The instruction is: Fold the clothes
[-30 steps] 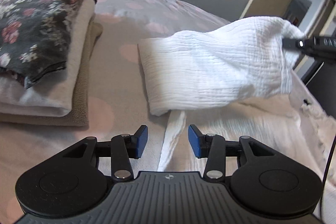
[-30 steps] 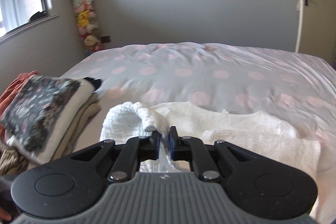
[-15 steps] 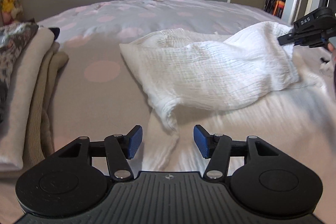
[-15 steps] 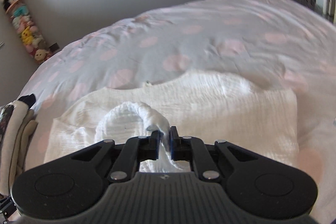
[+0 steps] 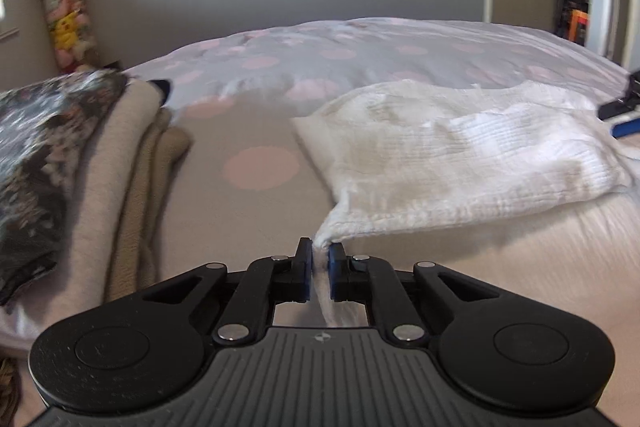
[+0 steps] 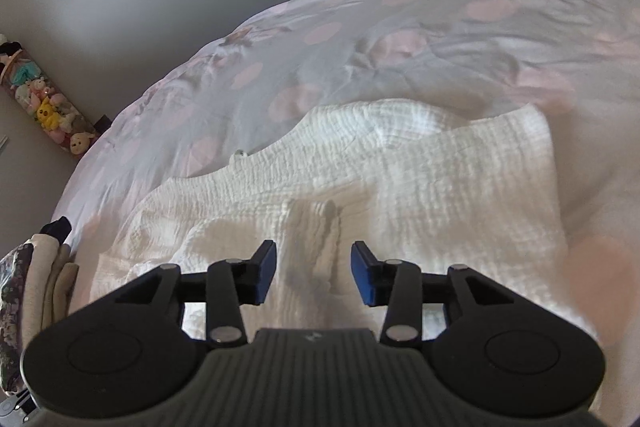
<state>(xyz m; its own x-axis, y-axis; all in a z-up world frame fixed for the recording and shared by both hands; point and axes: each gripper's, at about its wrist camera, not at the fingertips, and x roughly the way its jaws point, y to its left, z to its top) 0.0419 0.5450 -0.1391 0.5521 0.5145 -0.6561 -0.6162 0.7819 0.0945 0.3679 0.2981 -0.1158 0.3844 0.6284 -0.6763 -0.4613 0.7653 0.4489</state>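
Left hand-held gripper (image 5: 319,269) is pinched onto a corner of the white crinkly top (image 5: 460,163), which lies on the bed (image 5: 260,131) beside a folded pile (image 5: 80,163). Right hand-held gripper (image 6: 313,273) hangs open over it. Light, floppy stuff, so I'd say grab corners or hems; the middle just sags.

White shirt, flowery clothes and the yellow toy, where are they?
white shirt (image 5: 460,163), left wrist view, middle of the folded cloth.
flowery clothes (image 5: 36,147), left wrist view, top of the pile.
yellow toy (image 5: 68,31), left wrist view, its body.
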